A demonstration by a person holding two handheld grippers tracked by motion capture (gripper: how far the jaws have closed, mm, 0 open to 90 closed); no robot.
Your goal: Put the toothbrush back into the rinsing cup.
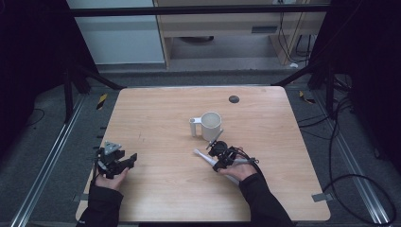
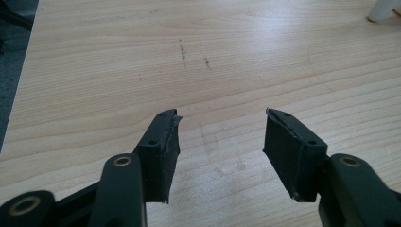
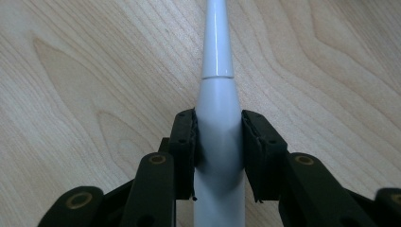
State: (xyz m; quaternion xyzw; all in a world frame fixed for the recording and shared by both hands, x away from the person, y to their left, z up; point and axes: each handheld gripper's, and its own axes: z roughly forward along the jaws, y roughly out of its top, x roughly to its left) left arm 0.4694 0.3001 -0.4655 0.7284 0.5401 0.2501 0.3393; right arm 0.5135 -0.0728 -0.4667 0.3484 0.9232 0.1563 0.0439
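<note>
A slim white toothbrush-like handle (image 1: 202,156) lies low over the wooden table (image 1: 156,189), its thin tip pointing away to the left. My right gripper (image 1: 216,160) is shut on its thicker body. In the right gripper view both jaws press against the handle (image 3: 217,94) at the right gripper (image 3: 218,124). A white mug (image 1: 211,126) with a squared handle stands upright just beyond it, near the table's middle. My left gripper (image 1: 132,160) rests at the table's left front, open, with bare wood between the jaws of the left gripper (image 2: 222,128).
A small black round disc (image 1: 233,99) sits near the table's far edge. Part of a white object (image 2: 384,9) shows at the top right of the left gripper view. Cables (image 1: 350,156) trail over the floor to the right of the table.
</note>
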